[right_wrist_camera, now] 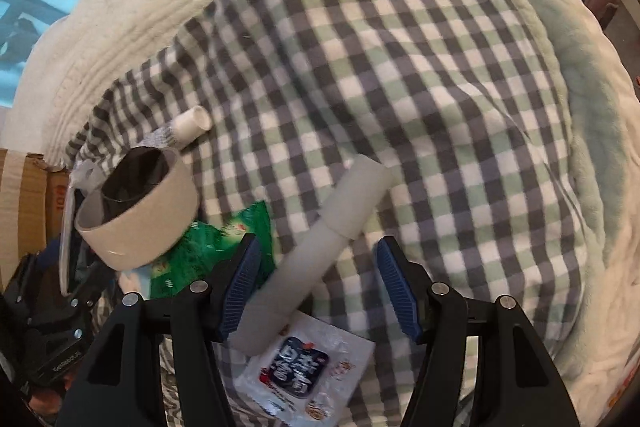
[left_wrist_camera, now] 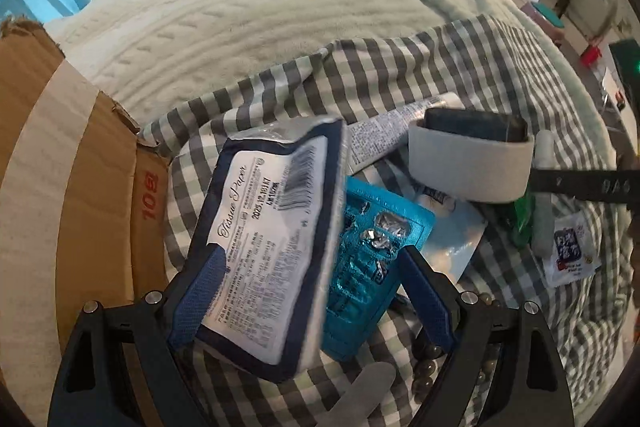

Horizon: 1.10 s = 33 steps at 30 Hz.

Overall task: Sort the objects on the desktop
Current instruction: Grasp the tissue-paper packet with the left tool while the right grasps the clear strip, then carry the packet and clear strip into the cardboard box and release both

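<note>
While the right gripper (right_wrist_camera: 316, 279) gapes, the white tube (right_wrist_camera: 320, 251) lies between.

We see a grey, green and white checked cloth (right_wrist_camera: 400, 67), a navy-edged white tissue pack (left_wrist_camera: 264, 239), a teal blister sheet (left_wrist_camera: 368, 267), a green packet (right_wrist_camera: 208, 251) and a brown box (left_wrist_camera: 80, 187).

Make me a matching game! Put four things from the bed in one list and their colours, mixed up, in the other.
Things:
1. tissue pack
2. pill sheet
3. tape roll
4. snack bag

Colours:
A. green
B. dark blue with a white label
C. pale grey-white
D. shiny teal

Pairs: 1-B, 2-D, 3-C, 4-A
</note>
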Available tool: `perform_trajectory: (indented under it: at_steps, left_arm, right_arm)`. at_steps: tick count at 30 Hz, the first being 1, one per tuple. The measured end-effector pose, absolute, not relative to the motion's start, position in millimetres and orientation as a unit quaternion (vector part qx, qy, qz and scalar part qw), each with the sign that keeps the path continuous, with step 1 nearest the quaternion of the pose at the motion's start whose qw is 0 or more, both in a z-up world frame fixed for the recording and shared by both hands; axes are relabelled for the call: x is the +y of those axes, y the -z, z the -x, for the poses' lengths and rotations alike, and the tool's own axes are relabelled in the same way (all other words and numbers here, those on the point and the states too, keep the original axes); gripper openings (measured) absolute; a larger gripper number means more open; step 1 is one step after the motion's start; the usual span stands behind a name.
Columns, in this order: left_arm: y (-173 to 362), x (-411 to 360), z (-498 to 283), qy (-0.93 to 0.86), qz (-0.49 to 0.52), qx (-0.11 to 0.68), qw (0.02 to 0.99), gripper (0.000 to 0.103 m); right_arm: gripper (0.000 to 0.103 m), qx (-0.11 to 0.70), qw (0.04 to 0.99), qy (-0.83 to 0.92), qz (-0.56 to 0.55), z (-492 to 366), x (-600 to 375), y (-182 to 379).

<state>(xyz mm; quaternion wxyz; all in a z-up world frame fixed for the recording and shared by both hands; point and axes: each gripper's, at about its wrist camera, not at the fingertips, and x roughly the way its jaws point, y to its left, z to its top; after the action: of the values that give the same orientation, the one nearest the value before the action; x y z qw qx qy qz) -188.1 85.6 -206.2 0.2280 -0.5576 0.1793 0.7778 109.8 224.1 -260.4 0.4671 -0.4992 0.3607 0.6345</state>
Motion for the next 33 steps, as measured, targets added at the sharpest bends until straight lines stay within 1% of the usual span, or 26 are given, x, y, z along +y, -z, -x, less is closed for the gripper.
perform_trajectory:
  at_steps: [2, 3, 4, 5, 6, 7, 9, 10, 13, 16, 25, 30, 33]
  left_arm:
    - [203, 83, 191, -0.780, 0.559, 0.159, 0.231, 0.088]
    - [203, 81, 193, -0.781, 0.562, 0.150, 0.227, 0.081]
    - [203, 78, 197, -0.780, 0.571, 0.140, 0.214, 0.068]
    - [205, 75, 199, -0.777, 0.580, 0.133, 0.204, 0.060]
    - [207, 71, 202, -0.774, 0.593, 0.122, 0.189, 0.044]
    - [209, 65, 207, -0.768, 0.608, 0.106, 0.169, 0.033]
    - [209, 52, 214, -0.761, 0.627, 0.056, 0.155, 0.026]
    - [205, 49, 216, -0.761, 0.628, 0.039, 0.157, 0.020]
    - [194, 54, 210, -0.769, 0.615, 0.058, 0.164, 0.012]
    - [181, 60, 200, -0.773, 0.605, 0.074, 0.177, 0.007]
    - [128, 55, 191, -0.792, 0.579, 0.055, 0.186, 0.006]
    - [88, 48, 177, -0.799, 0.567, 0.035, 0.197, 0.006]
    - [61, 48, 166, -0.807, 0.553, 0.018, 0.207, 0.006]
  right_arm:
    - [0.031, 0.350, 0.465, -0.637, 0.505, -107, 222, 262]
    - [0.028, 0.349, 0.467, -0.638, 0.504, -107, 221, 262]
    - [0.027, 0.349, 0.469, -0.638, 0.501, -108, 221, 262]
    - [0.026, 0.352, 0.469, -0.638, 0.499, -109, 221, 261]
    - [0.024, 0.360, 0.468, -0.637, 0.496, -111, 221, 260]
    - [0.024, 0.369, 0.467, -0.636, 0.492, -113, 222, 258]
    - [0.022, 0.373, 0.468, -0.637, 0.486, -115, 221, 252]
    - [0.022, 0.369, 0.467, -0.641, 0.484, -115, 220, 247]
    - [0.019, 0.370, 0.465, -0.650, 0.474, -117, 216, 236]
    - [0.019, 0.365, 0.464, -0.658, 0.468, -119, 210, 225]
    - [0.017, 0.342, 0.453, -0.688, 0.451, -120, 189, 178]
    - [0.017, 0.347, 0.449, -0.700, 0.434, -108, 168, 144]
    - [0.017, 0.327, 0.449, -0.711, 0.431, -100, 148, 120]
